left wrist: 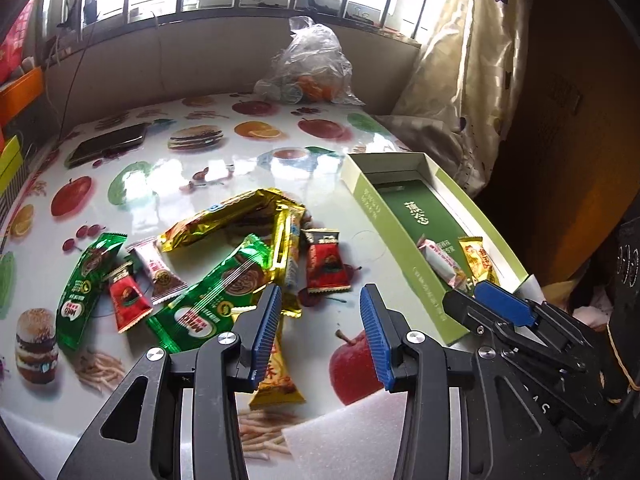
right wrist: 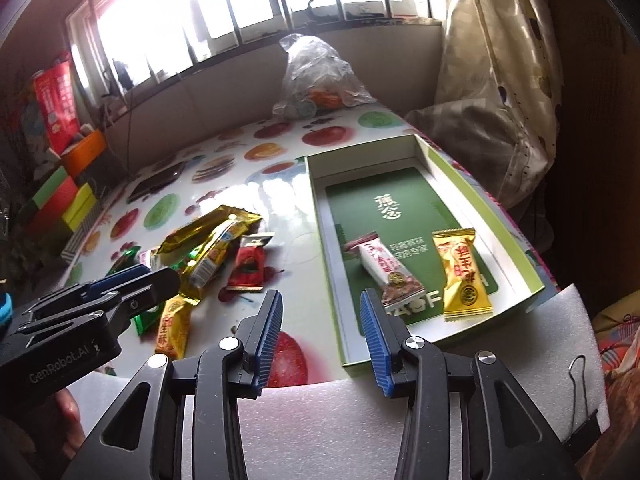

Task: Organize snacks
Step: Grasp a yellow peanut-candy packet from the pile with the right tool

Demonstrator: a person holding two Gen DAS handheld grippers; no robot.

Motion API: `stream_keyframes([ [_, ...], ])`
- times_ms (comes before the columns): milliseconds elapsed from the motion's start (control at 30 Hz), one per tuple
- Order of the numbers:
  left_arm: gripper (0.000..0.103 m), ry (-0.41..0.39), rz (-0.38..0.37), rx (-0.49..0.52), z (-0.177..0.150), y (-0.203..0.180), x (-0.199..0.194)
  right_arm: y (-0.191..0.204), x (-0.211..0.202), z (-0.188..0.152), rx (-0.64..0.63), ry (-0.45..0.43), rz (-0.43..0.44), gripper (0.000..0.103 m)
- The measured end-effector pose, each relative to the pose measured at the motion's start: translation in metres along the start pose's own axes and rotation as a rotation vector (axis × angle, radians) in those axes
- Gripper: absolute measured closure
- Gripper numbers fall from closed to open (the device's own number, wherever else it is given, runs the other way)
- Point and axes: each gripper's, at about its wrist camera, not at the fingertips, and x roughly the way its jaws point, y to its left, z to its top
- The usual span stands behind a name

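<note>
Both grippers hang over the fruit-print table (left wrist: 224, 176) with jaws spread apart and nothing between them. The left gripper (left wrist: 320, 320) sits above the near edge of the loose snack pile (left wrist: 224, 256): its left fingertip overlaps a long green packet (left wrist: 208, 300) and a yellow packet (left wrist: 280, 380) lying under it, while a red sachet (left wrist: 326, 264) lies just ahead between the fingers. The right gripper (right wrist: 320, 324) hovers at the near left corner of the open green box (right wrist: 516, 216), its right fingertip just short of the white candy (right wrist: 384, 268). A yellow candy (right wrist: 460, 276) lies beside that one, both inside the box, 2 in all.
</note>
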Motion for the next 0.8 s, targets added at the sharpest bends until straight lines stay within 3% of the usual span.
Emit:
stream_keyframes([
  [67, 0.057, -0.003, 0.002, -0.028, -0.003, 0.013, -0.003, 0.008, 0.005, -0.002, -0.009, 0.012, 0.029, 0.061],
  [167, 0.044, -0.006, 0.023, -0.066, -0.007, 0.032, -0.006, 0.024, 0.013, -0.005, -0.044, 0.03, 0.056, 0.059],
  [567, 0.044, -0.027, 0.103, -0.194, -0.019, 0.098, -0.018, 0.085, 0.052, -0.015, -0.184, 0.147, 0.184, 0.055],
  [800, 0.044, -0.018, 0.11, -0.22, -0.024, 0.113, -0.018, 0.112, 0.069, -0.02, -0.233, 0.195, 0.21, 0.055],
])
